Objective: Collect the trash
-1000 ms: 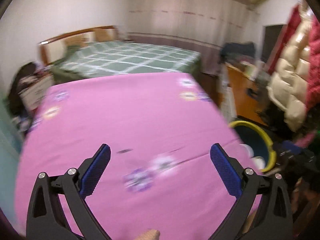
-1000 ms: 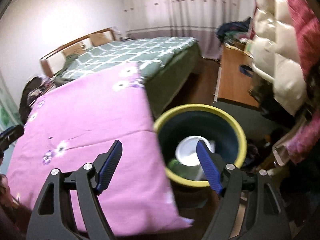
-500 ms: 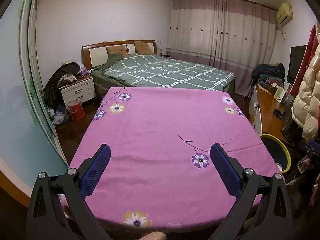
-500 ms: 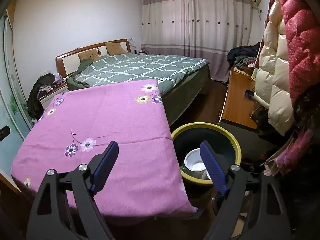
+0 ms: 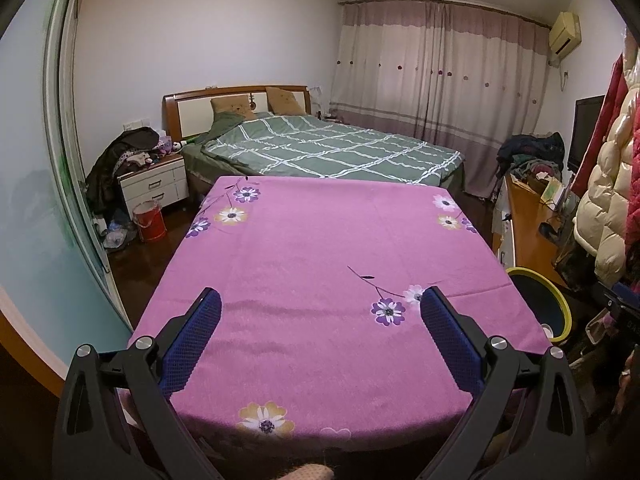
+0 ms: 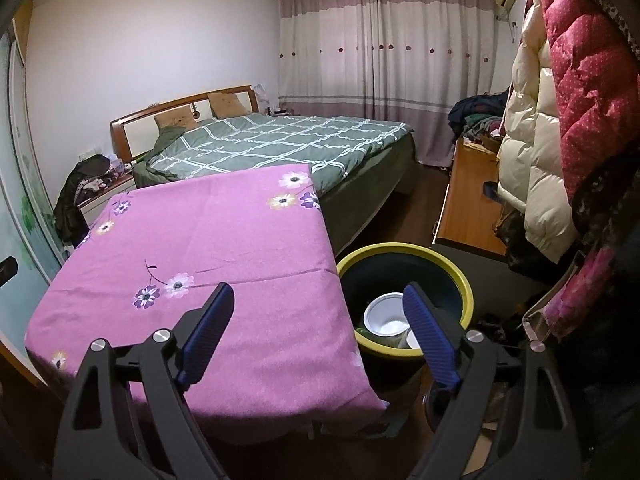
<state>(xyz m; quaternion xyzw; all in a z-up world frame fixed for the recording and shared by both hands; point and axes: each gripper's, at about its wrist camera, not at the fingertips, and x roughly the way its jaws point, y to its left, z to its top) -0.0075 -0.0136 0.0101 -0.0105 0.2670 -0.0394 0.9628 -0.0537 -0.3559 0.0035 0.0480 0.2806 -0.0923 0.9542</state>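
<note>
We hold the left gripper point(image 5: 320, 312) over the near end of the worktop point(image 5: 320, 248), its jaws spread wide with only the pink flowered cloth showing between them. Our right gripper point(image 6: 318, 304) hangs over the worktop's near right corner, jaws also wide apart and empty; its right finger overlaps our view of the trash bin point(image 6: 464, 280). The bin, dark with a yellow rim, stands on the floor just beside the worktop's right edge. Inside it lie a white bowl point(image 6: 386, 318) and a white cup point(image 6: 412, 340), with something green beneath them that we cannot make out. The cloth itself carries no loose items. Beyond the worktop's far edge stands a bed point(image 5: 332, 148) with a green checked cover. Left of the bed is a white nightstand point(image 5: 154, 186), a red bucket point(image 5: 150, 222) on the floor before it. To the worktop's right, past the bin, runs a wooden desk point(image 6: 468, 208). Closed curtains point(image 5: 440, 72) hang behind the bed.
</note>
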